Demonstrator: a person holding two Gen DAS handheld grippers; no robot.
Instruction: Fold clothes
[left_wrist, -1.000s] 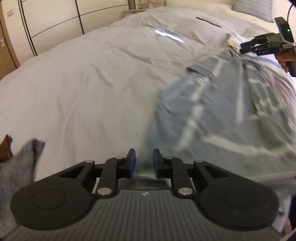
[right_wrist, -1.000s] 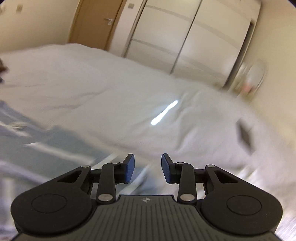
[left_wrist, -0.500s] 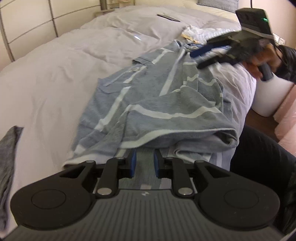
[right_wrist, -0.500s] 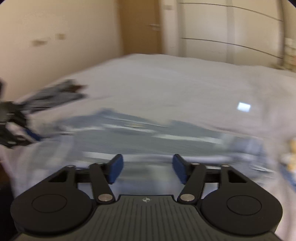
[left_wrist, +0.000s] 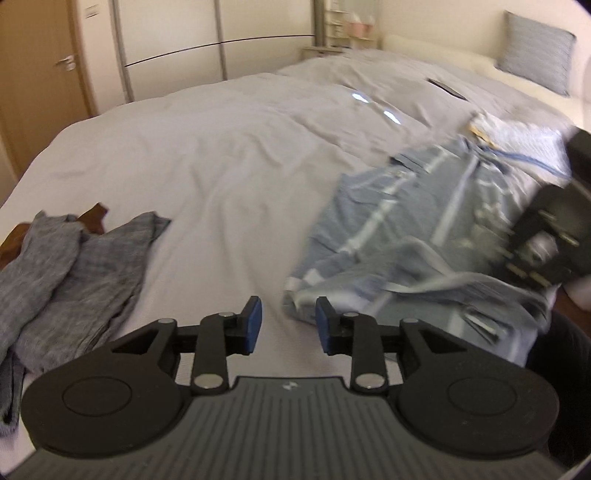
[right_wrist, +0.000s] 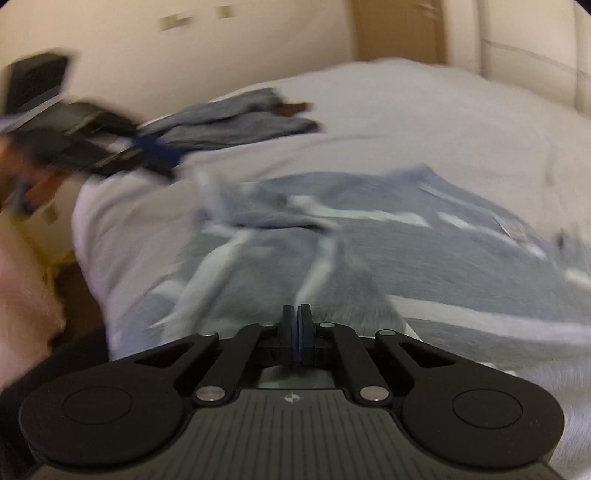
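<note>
From the left wrist we are looking low across the bed (left_wrist: 229, 155) toward the wardrobe (left_wrist: 173, 48) and pillow (left_wrist: 535, 37), with the striped shirt (left_wrist: 406, 221) to our right. From the right wrist we are facing the opposite way, close over the same shirt (right_wrist: 369, 266); both views are sharing the grey garment (left_wrist: 74, 266) (right_wrist: 236, 125).

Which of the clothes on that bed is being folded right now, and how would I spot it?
Start at the big bed with its pale grey cover. On the side nearest the person lies the blue-grey shirt, spread out flat. Unlike the plain dark grey garment crumpled further along the same edge, it has pale stripes.
</note>
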